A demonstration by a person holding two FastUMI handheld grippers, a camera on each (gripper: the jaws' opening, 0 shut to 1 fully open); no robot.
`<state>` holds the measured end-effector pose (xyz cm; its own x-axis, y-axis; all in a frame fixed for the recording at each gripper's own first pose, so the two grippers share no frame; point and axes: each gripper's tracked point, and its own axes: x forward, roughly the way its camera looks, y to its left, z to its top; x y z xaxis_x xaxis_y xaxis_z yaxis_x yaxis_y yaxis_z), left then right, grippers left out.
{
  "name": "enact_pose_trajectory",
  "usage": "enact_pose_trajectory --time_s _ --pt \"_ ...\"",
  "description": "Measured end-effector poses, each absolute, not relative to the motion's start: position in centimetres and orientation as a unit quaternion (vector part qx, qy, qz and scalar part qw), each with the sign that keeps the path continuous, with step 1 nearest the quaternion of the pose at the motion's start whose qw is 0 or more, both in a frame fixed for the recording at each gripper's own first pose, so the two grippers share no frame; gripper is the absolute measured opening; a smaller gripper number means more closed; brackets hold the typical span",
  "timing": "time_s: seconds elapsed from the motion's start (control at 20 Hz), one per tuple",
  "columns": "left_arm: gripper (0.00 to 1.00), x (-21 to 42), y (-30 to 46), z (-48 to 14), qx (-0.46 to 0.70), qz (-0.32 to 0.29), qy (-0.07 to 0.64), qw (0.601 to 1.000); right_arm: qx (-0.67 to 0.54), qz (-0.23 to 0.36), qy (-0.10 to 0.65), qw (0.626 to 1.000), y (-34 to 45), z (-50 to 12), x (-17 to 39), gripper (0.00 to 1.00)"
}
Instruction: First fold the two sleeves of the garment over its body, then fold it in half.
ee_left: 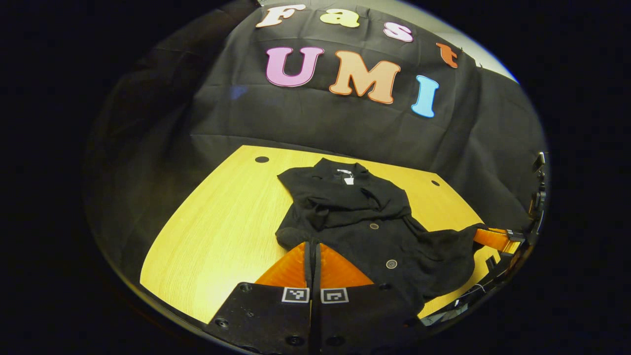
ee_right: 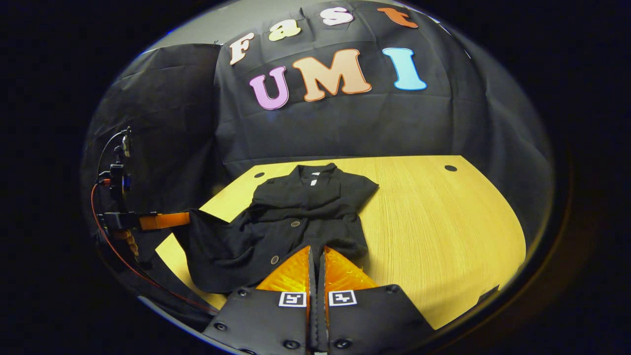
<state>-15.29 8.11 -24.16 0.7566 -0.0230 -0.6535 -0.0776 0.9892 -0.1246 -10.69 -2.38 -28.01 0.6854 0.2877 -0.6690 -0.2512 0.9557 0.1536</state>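
You're pinching the jacket's [ee_left: 355,217] near hem with the left gripper [ee_left: 313,245] and the right gripper [ee_right: 316,249], both closed on cloth lying just ahead. Shallow bites are risking a slip that would bunch the fold.

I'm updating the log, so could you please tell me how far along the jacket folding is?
Done: both sleeves look folded across the chest of the black jacket. In hand: the left gripper and right gripper are each shut on its bottom hem. Left: carrying the hem up to the collar for the half fold; the jacket lies full length on the wooden table.
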Motion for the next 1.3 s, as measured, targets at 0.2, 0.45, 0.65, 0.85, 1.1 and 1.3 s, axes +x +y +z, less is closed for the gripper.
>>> enact_pose_trajectory --time_s 0.2,0.45,0.65,0.85,1.1,1.3 --pt "0.0 -13.1 8.5 -22.8 -0.068 0.01 0.331 0.941 0.03 0.145 0.348 0.926 -2.1 -26.3 -8.4 0.0" --pt "0.0 -9.0 9.3 -21.1 -0.063 0.007 0.307 0.95 0.026 0.146 0.326 0.934 -1.3 -24.4 -4.9 0.02" --pt "0.0 -6.0 10.2 -20.2 -0.061 0.006 0.296 0.953 0.035 0.138 0.304 0.942 -0.6 -22.9 -1.7 0.02" --pt "0.0 -2.6 10.8 -19.6 -0.055 -0.001 0.28 0.958 0.038 0.128 0.288 0.948 -0.3 -21.9 1.7 0.02" --pt "0.0 1.1 11.6 -19.8 -0.053 -0.007 0.272 0.961 0.036 0.114 0.274 0.954 -0.3 -21.4 5.5 0.0" --pt "0.0 4.1 12.8 -20.3 -0.06 -0.001 0.262 0.963 0.04 0.1 0.273 0.956 -0.3 -21.4 8.3 0.02"
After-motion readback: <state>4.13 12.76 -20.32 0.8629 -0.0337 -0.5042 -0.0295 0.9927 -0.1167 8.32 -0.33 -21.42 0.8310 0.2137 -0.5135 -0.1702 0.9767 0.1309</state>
